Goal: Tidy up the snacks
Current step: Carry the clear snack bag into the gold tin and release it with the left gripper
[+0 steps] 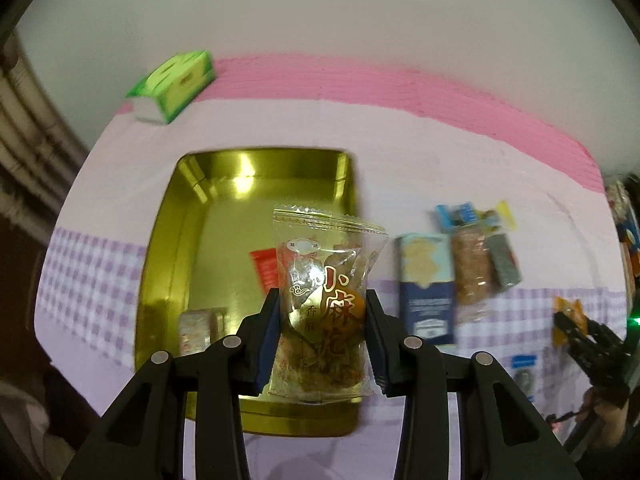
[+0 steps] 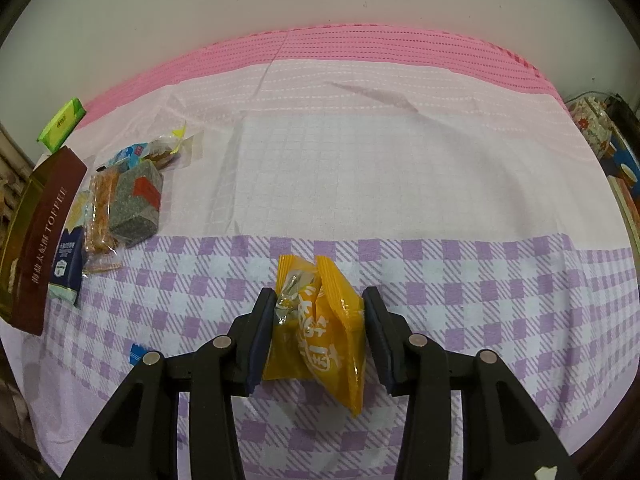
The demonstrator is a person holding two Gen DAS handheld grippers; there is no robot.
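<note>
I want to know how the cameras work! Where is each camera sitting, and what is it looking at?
Left wrist view: sits on the left gripper, looking down its fingers at a clear snack packet it grips above the gold tin.
Right wrist view: sits on the right gripper, looking down at the orange packet it grips above the checked cloth.
Both show the snack pile and green box.

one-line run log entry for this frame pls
left gripper: shut on clear snack pack, above gold tin | right gripper: shut on yellow snack pack | loose snacks on cloth
</note>
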